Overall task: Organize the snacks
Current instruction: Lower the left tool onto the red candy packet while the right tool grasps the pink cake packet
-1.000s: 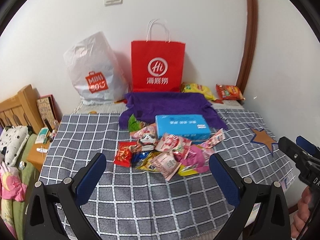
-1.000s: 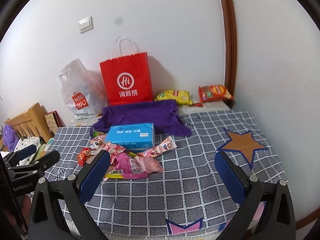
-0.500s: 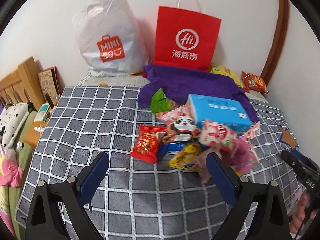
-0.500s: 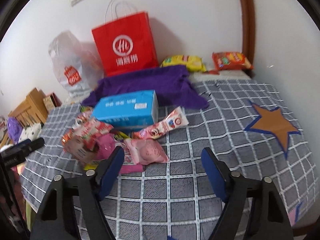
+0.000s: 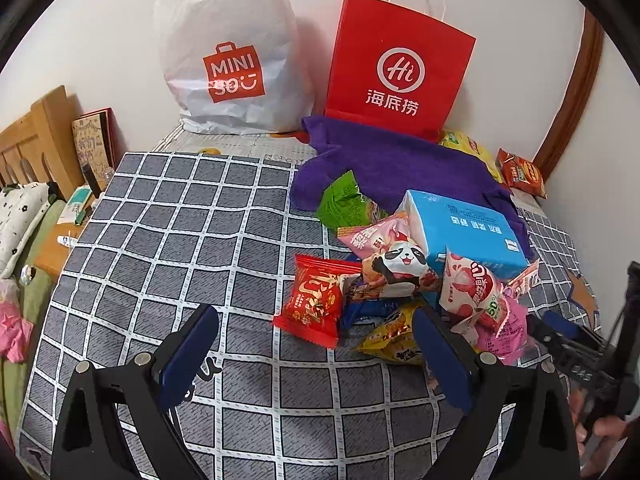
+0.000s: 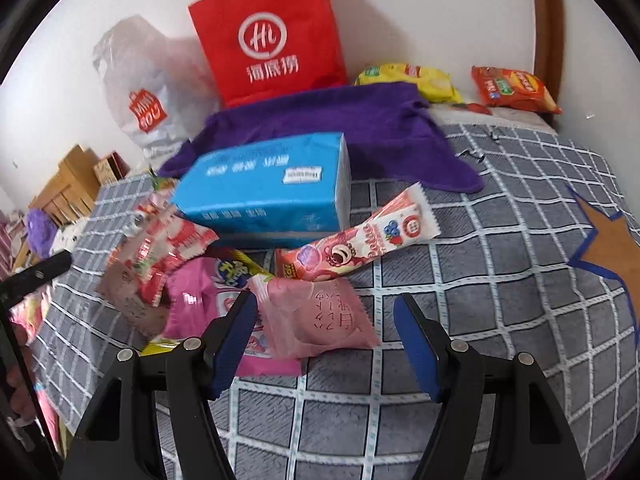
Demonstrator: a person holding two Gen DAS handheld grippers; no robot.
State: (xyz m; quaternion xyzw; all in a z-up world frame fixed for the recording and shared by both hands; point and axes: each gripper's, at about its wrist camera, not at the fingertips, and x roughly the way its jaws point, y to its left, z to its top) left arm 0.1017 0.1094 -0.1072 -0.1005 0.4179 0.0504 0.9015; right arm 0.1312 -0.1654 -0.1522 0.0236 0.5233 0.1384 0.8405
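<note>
Snacks [image 6: 240, 280] lie heaped mid-bed by the blue box [image 6: 264, 184]. My right hand-held gripper [image 6: 324, 340] is closing, empty, the pink packet [image 6: 316, 320] at twelve o'clock between its fingers; slippery film may slide away.

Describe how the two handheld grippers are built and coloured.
Both match. The left gripper and right gripper each have two black, triangular skeleton-frame fingers with silver round bolts and flat blue pads on the inner faces. The right one's body carries small white lettering, unreadable here. No cables or sleeves show.
</note>
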